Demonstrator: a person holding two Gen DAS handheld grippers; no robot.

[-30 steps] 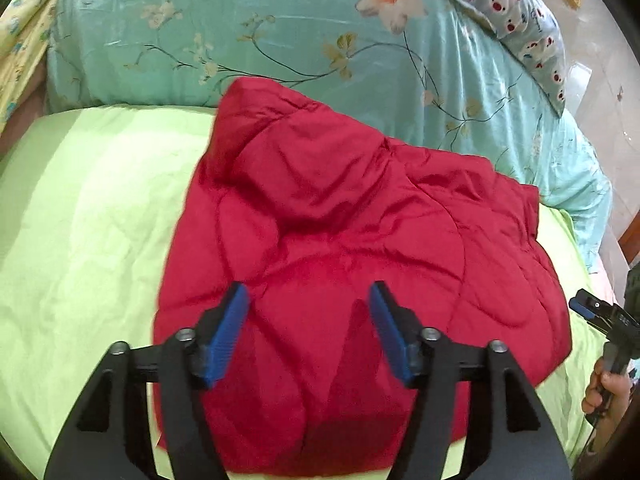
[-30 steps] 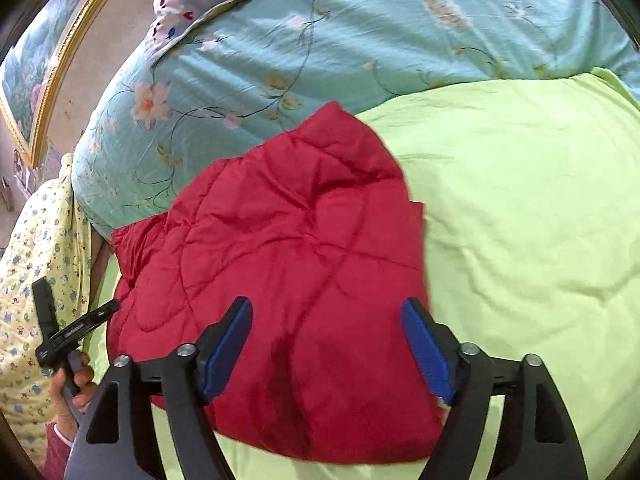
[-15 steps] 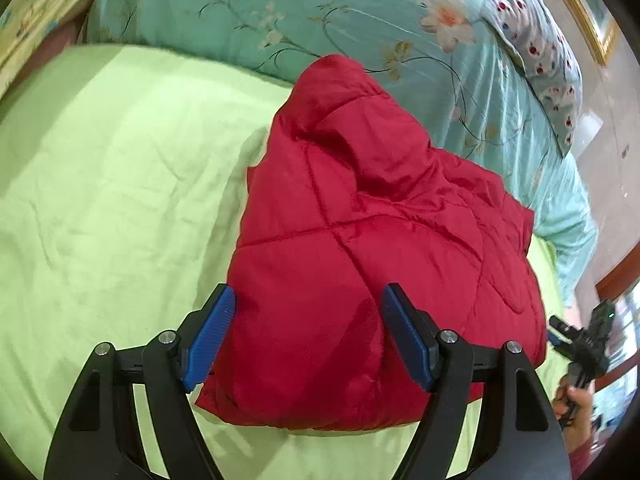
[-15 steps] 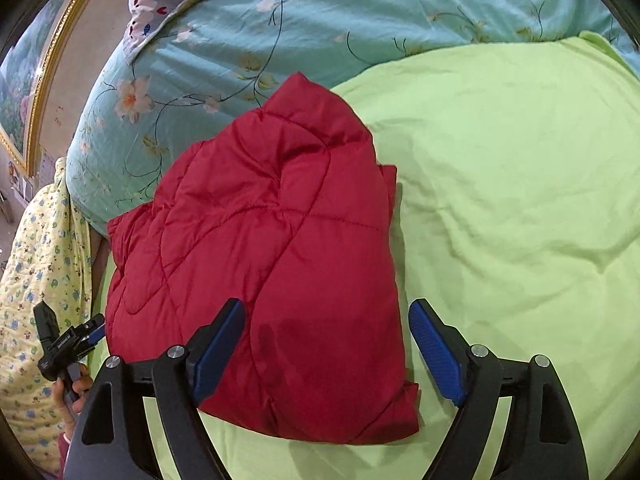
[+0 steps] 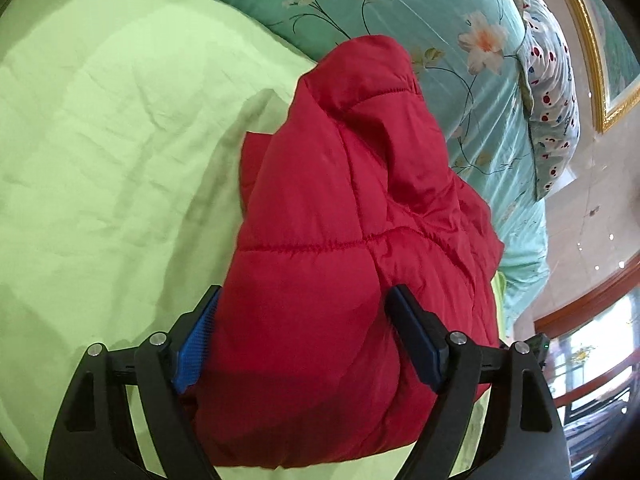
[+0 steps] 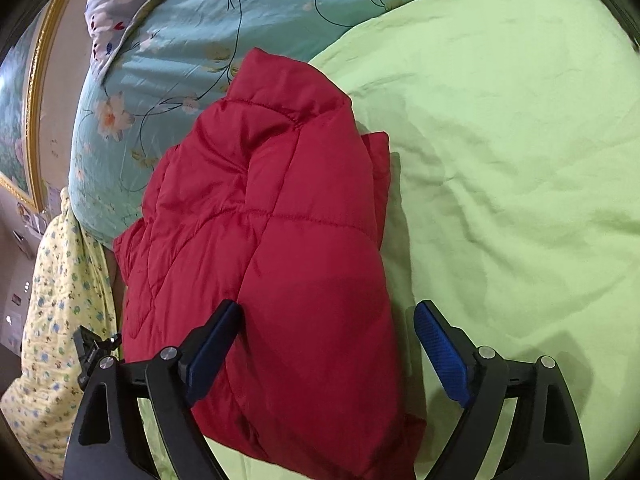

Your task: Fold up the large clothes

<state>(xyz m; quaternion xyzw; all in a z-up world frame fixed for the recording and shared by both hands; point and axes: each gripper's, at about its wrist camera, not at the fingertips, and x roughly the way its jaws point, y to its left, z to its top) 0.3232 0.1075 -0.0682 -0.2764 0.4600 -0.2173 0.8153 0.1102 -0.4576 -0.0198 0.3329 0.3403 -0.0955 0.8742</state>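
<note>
**a:** so where's the red puffer jacket [image 5: 340, 240] at?

**b:** folded into a chunky bundle on the light green sheet [image 5: 112, 140]. its far end pokes up against the teal floral quilt [image 5: 400, 8] behind it. there's a spotted pillow [image 5: 552, 92] further back by a gold picture frame [image 5: 588, 48].

**a:** and the tongs?

**b:** left gripper [image 5: 308, 344] sits low over the near end of the bundle, jaws spreading apart, red fabric bulging up between the blue pads. can't tell if its pads touch the fabric, but it's not pinching anything.

**a:** right one?

**b:** right gripper [image 6: 324, 352] is also widening. its left pad sits by the jacket [image 6: 280, 240], the other pad hangs over bare sheet [image 6: 500, 140], apart from the fabric. so released, not grasping. yellow print fabric [image 6: 60, 300] shows off to the left there.
</note>
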